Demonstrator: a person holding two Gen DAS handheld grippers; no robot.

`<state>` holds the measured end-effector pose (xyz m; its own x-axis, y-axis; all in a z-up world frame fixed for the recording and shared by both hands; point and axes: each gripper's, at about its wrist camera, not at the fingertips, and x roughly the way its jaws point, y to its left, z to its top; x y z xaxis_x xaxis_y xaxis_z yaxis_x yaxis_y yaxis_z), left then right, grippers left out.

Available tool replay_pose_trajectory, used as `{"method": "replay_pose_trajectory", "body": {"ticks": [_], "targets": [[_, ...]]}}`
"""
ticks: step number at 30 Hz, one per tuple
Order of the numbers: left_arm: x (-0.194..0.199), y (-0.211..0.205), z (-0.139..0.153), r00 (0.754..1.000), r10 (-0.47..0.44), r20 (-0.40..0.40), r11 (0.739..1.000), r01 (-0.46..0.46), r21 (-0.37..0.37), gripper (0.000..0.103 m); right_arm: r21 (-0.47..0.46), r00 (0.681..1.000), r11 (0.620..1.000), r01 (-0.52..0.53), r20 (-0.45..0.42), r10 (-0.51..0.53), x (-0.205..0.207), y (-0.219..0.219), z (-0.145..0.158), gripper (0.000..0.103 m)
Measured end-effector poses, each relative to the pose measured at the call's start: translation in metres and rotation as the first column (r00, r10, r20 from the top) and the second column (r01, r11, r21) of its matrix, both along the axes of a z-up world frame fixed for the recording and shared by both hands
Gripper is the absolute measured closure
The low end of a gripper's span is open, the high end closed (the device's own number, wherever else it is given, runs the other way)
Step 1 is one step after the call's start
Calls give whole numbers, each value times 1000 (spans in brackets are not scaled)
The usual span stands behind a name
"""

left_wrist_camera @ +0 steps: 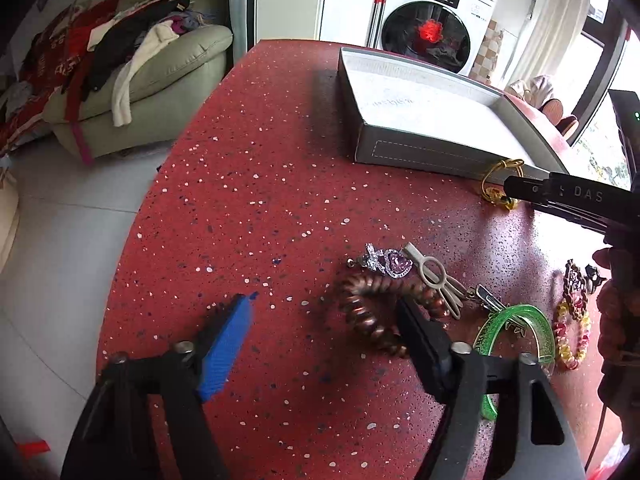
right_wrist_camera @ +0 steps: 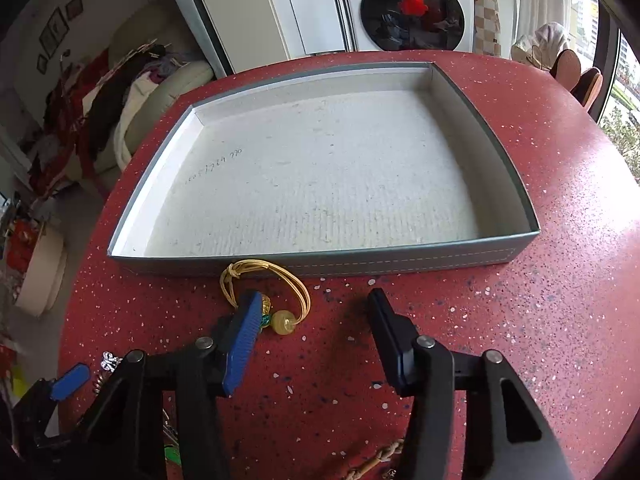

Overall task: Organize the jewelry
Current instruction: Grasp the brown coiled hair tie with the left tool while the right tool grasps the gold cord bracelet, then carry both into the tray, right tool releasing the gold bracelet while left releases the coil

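1. The grey tray stood on the red speckled table near its far edge. Its white floor was bare: no piece of jewelry lay inside it.
2. Judged from that, the task was at its start. Nothing had been sorted yet, and every visible piece remained to be moved.
3. The yellow cord bracelet, with a pale bead on it, lay on the table just in front of the tray's near wall.
4. The right gripper hovered over that bracelet. Its jaws stood part open; the blue pad overlapped the loop, but the black finger stood well clear of it. No grip was established.
5. The remaining pieces lay in a cluster nearer the person: a brown spiral hair tie, a purple heart brooch, a beige hair clip, a green bangle and a pink-and-yellow chain bracelet.
6. The left gripper was poised over the hair tie. Its jaws stood wide and held nothing; the black finger overlapped the coil, the blue one stood well aside.
7. Whether either finger touched its piece could not be determined.
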<state>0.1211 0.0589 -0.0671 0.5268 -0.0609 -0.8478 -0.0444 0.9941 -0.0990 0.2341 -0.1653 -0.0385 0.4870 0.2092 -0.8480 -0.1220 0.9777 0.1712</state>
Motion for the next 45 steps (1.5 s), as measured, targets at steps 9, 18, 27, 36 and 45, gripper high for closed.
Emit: {"method": "replay_pose_trajectory", "body": {"ticks": [9,18,27,36,45], "targets": [[0,-2,4,998,-59,34,998,59,-3,72,24,999,999,-29,15,29,-9,-2,5,98],[-7,13,28,992,-74,99,988,86,-125,72,128,999,992,-16,44,11,-21,-27,34,99],[15,2,73,979,-136,151,977,158,-143,72,192,997,981,-15,83,-1,-5,-49,75,99],[104,-41,124,956,-212,205,970,231,-73,72,179,994,984,-20,106,1,49,-59,101,99],[198,-76,102,962,-202,186,977,210,-23,72,198,999,980,-1,42,-7,109,-58,67,99]]}}
